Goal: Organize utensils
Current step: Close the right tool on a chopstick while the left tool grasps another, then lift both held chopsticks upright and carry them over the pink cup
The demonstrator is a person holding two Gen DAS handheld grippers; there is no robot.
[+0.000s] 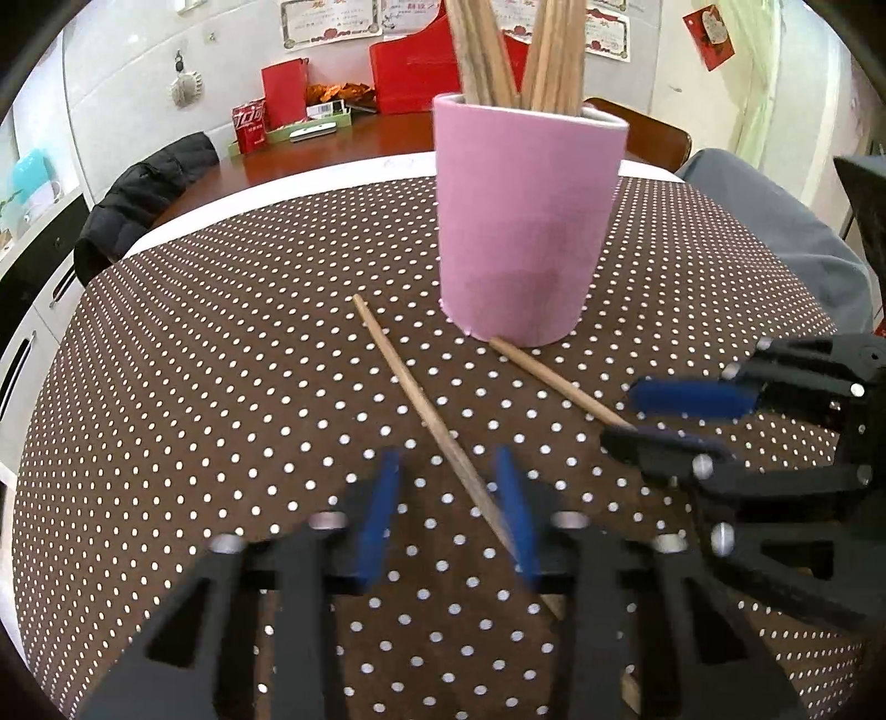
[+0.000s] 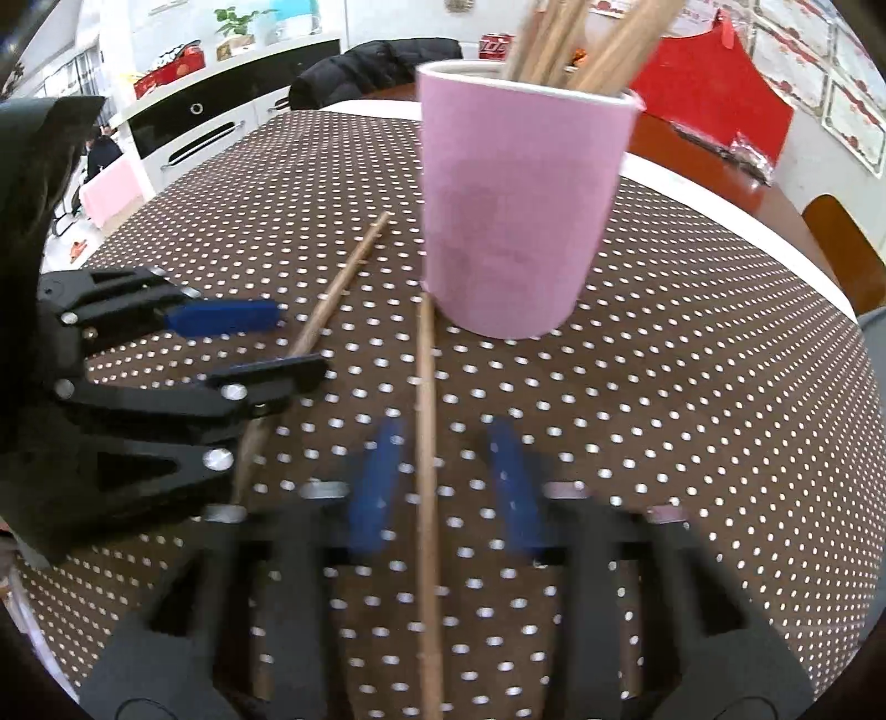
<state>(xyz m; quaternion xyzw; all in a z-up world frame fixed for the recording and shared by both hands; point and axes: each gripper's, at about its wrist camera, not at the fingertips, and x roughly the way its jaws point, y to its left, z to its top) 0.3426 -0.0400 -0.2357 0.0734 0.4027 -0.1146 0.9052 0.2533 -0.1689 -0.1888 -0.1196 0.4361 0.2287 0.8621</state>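
A pink cup (image 1: 520,221) (image 2: 515,210) stands on the dotted tablecloth and holds several wooden chopsticks (image 1: 515,50) (image 2: 587,44). Two loose chopsticks lie flat in front of it. My left gripper (image 1: 448,498) (image 2: 277,338) is open, its blue pads either side of one chopstick (image 1: 426,415) (image 2: 326,310), close to the cloth. My right gripper (image 2: 443,476) (image 1: 626,412) is open around the other chopstick (image 2: 426,443) (image 1: 554,382), whose far tip touches the cup's base. Neither is closed on its chopstick.
The brown polka-dot tablecloth (image 1: 221,360) (image 2: 692,387) covers a round table. A black jacket (image 1: 144,188) hangs on a chair at far left. Red boxes and packets (image 1: 288,105) sit on the wooden table behind. A grey cloth (image 1: 775,221) lies at right.
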